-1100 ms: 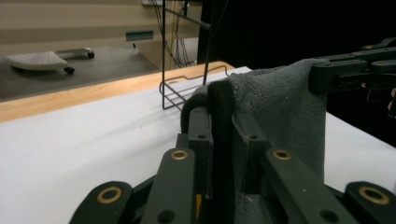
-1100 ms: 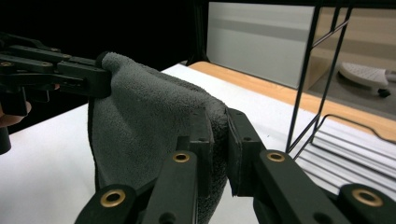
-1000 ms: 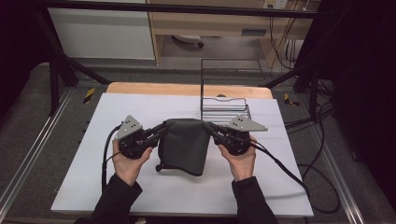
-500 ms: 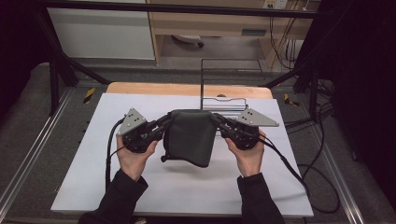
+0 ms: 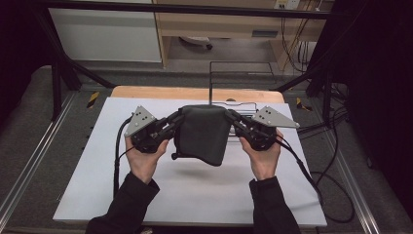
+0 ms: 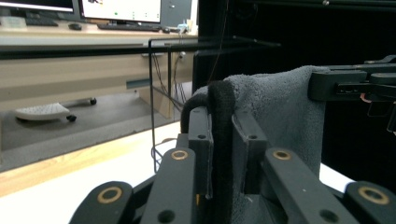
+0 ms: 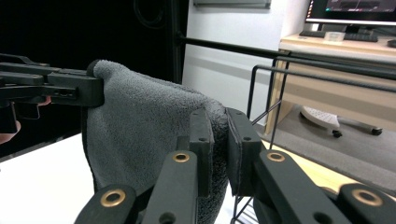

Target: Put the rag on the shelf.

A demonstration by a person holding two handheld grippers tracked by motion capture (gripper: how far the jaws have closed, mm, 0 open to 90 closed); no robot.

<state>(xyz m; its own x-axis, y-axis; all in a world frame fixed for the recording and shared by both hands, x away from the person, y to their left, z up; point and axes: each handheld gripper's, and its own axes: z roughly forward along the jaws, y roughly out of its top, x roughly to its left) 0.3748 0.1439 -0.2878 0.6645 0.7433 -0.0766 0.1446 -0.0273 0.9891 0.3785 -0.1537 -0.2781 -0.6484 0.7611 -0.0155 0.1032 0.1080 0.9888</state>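
Note:
A dark grey towel [image 5: 202, 134] hangs in the air over the white table [image 5: 146, 195], folded and stretched between the two grippers. My left gripper [image 5: 176, 119] is shut on its left top corner; the black hem of the towel [image 6: 222, 154] runs between that gripper's jaws [image 6: 223, 135]. My right gripper [image 5: 232, 118] is shut on the right top corner, with the towel [image 7: 140, 130] pinched at the jaws [image 7: 218, 140]. Across the cloth the left gripper [image 7: 65, 86] shows in the right gripper view. The towel's lower edge hangs free above its shadow.
A black wire rack [image 5: 238, 83] stands at the table's far edge just behind the towel, its bars close in the gripper views [image 7: 280, 70]. Cables trail from both grippers off the table sides. A wooden strip [image 5: 195, 92] borders the far edge.
Both grippers have lifted the towel off the table and carried it away from the person, toward the wire rack. It now hangs higher, with a shadow beneath.

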